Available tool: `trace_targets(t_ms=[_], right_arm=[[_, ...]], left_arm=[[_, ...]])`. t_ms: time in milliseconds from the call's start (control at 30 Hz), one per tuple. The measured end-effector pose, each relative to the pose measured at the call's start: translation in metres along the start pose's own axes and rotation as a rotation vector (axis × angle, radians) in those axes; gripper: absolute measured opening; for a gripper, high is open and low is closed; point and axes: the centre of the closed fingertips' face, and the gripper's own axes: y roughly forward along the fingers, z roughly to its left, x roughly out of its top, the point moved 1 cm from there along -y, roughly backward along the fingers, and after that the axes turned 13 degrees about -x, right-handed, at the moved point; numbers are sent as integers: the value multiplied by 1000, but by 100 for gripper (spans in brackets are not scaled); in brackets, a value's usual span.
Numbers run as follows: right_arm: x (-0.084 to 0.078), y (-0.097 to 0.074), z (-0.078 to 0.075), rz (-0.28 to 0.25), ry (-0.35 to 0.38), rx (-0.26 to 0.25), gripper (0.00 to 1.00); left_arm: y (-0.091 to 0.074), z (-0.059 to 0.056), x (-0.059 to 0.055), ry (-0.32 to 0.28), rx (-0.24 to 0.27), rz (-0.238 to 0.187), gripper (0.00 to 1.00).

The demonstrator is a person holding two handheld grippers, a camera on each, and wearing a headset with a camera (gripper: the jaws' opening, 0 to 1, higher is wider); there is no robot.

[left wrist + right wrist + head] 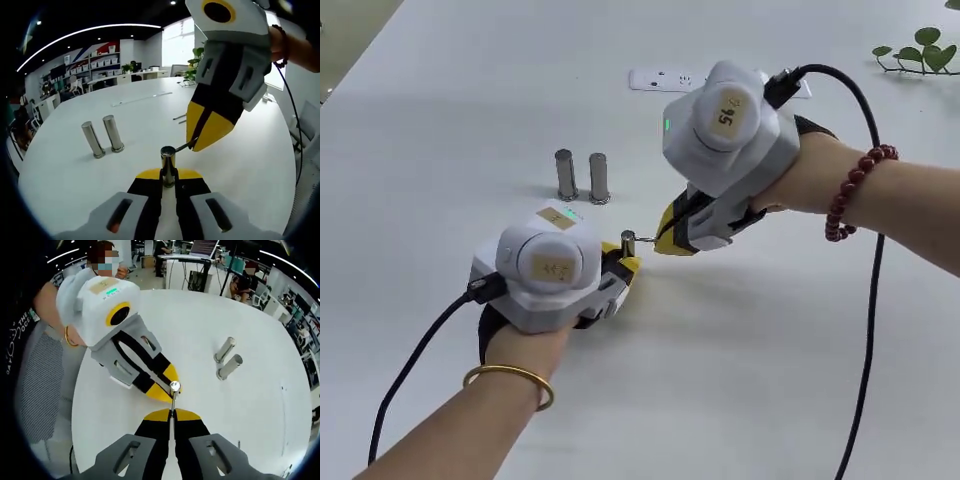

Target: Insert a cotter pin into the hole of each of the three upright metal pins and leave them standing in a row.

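My left gripper (pixel 623 260) (pixel 168 176) is shut on an upright metal pin (pixel 628 243) (pixel 168 165) (pixel 175 386) standing on the white table (pixel 740 340). My right gripper (pixel 663 238) (pixel 171 415) (pixel 200 137) is shut on a thin cotter pin (pixel 644 240) (pixel 172 402) (pixel 184 146), whose tip touches the top of that metal pin at its side. Two more upright metal pins (pixel 566 175) (pixel 599 178) (pixel 93 139) (pixel 113 133) (pixel 225 349) (pixel 229 367) stand side by side behind, apart from both grippers.
A white power strip (pixel 665 79) lies at the table's far side, and plant leaves (pixel 918 50) reach in at the far right. Black cables (pixel 868 330) (pixel 410 370) trail from both grippers. Loose thin pins (pixel 180 118) lie farther out on the table.
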Motion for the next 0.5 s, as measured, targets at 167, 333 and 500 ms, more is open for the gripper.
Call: trace_targets(t_ms=[167,333,500], right_arm=[[-1,1,-1,-13,-1,-7,0],[-2,2,-2,-26,24,-8,0],[0,4,-4,-30,34,-13,0]], left_arm=[[1,0,0,5,-1,1,7],[1,-1,0,17,-3,6,7],[1,-1,0,18,-5,7,6]])
